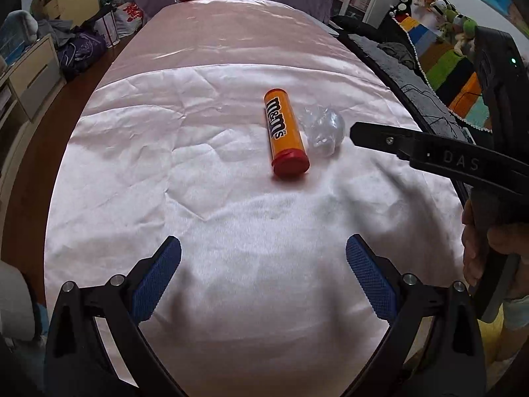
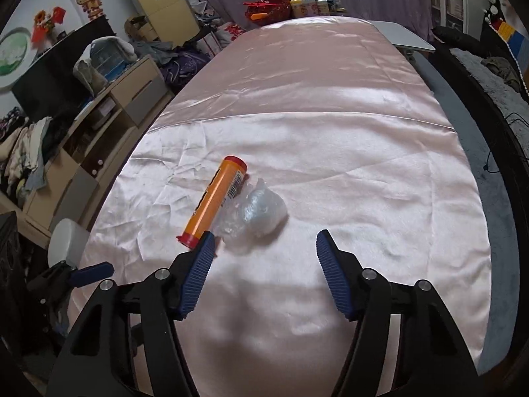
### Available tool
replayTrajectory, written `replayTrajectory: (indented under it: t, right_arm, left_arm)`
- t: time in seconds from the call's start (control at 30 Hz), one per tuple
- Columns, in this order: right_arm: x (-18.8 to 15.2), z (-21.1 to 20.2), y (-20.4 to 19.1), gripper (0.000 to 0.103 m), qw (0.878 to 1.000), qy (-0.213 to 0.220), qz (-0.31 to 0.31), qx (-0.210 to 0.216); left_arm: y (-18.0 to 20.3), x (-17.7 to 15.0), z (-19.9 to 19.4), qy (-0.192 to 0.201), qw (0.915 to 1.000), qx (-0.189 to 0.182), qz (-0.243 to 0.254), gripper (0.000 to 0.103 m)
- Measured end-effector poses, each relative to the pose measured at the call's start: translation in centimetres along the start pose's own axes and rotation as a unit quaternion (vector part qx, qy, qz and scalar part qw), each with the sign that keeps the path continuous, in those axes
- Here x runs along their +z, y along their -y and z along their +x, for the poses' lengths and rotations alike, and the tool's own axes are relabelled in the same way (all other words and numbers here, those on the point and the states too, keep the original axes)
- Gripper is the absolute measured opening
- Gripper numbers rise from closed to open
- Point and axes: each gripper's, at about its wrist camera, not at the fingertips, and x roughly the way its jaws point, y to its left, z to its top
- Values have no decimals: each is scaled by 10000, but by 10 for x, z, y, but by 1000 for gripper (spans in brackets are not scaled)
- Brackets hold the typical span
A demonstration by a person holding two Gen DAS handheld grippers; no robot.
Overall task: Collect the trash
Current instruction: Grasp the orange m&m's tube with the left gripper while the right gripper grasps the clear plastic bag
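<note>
Both wrist cams angled down, near; share pink tablecloth (image 1: 231,231).

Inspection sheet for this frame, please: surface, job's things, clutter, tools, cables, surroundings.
Surface: pink satin cloth, wrinkled, covering the table.
Job's things: orange candy tube lying flat, red cap; crumpled clear plastic against its side.
Clutter: red basket and small bottles at the far end.
Tools: left tool open, empty; right tool open, empty, near the plastic.
Cables: thin black cable on the dark mat, right.
Surroundings: drawer cabinet, plush toys, shelves.
</note>
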Motion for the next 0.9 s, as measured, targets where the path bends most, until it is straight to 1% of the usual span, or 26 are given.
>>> replayTrajectory:
  t: [0.03,0.1,0.17,0.2,0.23,0.27,0.37,0.47,0.53,0.63,0.73,0.8,0.83,0.87,0.9]
  right_arm:
    - [4,7,-1,64,10000,-33,-11,31]
    - [12,20,-4,63,9999,-94,-107,-44]
    - [16,36,-6,50,9994,-253,-206,-80]
    - [18,44,-6,46,9991,-332,-258,-80]
    - [20,49,-6,37,9988,-373,-311,-96]
    - [21,51,-6,32,9986,-342,-373,-140]
    - [28,47,-1,28,9988,-235,-398,-188]
    - [33,42,9,28,9987,-142,-382,-291]
    - [34,39,16,28,9988,-111,-349,-334]
    - [35,34,26,28,9989,-93,-268,-369]
    - [32,26,31,28,9988,-85,-267,-413]
    - [30,21,33,28,9987,-74,-273,-423]
    - [28,18,34,28,9987,-67,-276,-426]
    - [27,15,34,27,9987,-60,-274,-429]
    - [26,13,34,27,9987,-56,-268,-434]
  left_arm:
    - [1,4,2,11,10000,-8,35,95]
    - [2,10,9,8,10000,-9,93,95]
    - [3,16,16,-17,9999,-21,118,95]
    - [3,20,20,-24,9999,-23,125,95]
    - [3,23,25,-31,9999,-28,130,95]
    - [4,27,28,-35,9999,-39,138,95]
    - [7,40,38,4,9998,-37,202,93]
    - [13,53,46,52,9996,-38,273,87]
    - [16,60,51,59,9995,-46,297,84]
    - [20,68,60,41,9994,7,350,73]
    - [22,71,69,-33,9992,47,393,57]
    - [23,70,70,38,9987,205,471,46]
    - [23,71,70,56,9985,264,480,43]
    - [23,71,70,71,9984,302,472,37]
    - [21,70,69,83,9984,322,456,27]
